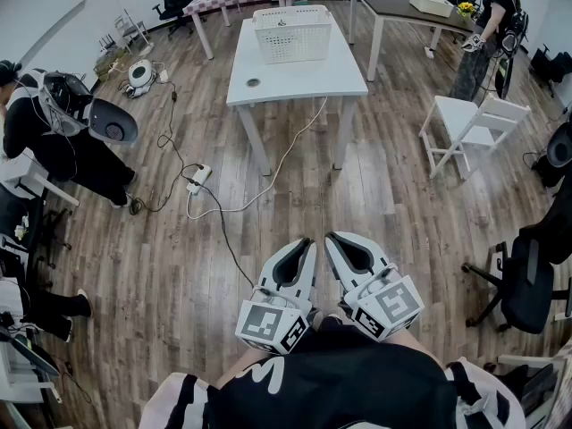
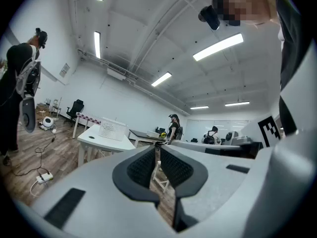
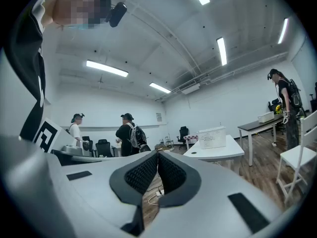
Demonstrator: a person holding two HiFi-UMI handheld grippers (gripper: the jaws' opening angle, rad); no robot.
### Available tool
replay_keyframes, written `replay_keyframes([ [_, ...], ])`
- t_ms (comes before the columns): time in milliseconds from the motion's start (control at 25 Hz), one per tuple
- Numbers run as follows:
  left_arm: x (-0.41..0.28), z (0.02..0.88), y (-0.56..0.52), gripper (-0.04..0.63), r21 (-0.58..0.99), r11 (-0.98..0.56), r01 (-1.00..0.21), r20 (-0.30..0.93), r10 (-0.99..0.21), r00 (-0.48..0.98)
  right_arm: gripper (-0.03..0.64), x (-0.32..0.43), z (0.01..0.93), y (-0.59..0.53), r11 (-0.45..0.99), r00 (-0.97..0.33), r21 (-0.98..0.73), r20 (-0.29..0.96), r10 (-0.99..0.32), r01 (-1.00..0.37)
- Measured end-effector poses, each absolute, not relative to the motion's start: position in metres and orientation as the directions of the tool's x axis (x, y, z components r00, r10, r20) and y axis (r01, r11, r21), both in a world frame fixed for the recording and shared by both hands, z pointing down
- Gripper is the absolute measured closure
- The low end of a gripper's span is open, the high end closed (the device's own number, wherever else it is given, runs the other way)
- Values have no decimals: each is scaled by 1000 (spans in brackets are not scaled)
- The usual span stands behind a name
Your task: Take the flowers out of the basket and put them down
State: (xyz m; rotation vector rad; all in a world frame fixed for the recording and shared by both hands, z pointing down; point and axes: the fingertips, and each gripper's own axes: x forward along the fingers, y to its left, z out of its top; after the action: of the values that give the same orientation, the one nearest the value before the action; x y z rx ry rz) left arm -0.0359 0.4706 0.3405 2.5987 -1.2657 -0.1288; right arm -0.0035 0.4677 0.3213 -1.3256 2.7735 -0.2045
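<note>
Passing a person at the left edge, then a power strip and cable lying across the floor near the white table. Finding the basket sitting at that table's far edge, flowers hidden inside. Holding the left gripper and right gripper near and low, side by side, jaws pressing together on nothing. Leaving bare boards between. Meeting a white chair and an office chair crowding the right.

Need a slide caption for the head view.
Left gripper and right gripper shut and empty; white basket sits on table ahead.
</note>
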Motion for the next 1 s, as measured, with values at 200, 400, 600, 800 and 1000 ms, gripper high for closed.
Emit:
replay_keyframes([
  [200, -33, 339, 474, 560, 261, -602, -755, 21, -778, 627, 597, -2, 321, 470, 617, -622, -136, -1, -783, -775],
  [400, -33, 339, 478, 561, 263, -607, -750, 20, -774, 633, 598, -2, 321, 474, 614, -619, -134, -2, -785, -778],
  [600, -35, 340, 480, 561, 267, -605, -750, 18, -775, 632, 597, -4, 322, 478, 613, -618, -131, -1, -786, -779],
  [800, -41, 343, 478, 561, 277, -604, -748, 20, -774, 632, 598, -9, 324, 475, 606, -613, -145, 1, -790, -782],
  [1000, -52, 344, 473, 561, 281, -609, -742, 19, -770, 638, 597, -19, 321, 470, 600, -606, -154, -8, -795, -785],
])
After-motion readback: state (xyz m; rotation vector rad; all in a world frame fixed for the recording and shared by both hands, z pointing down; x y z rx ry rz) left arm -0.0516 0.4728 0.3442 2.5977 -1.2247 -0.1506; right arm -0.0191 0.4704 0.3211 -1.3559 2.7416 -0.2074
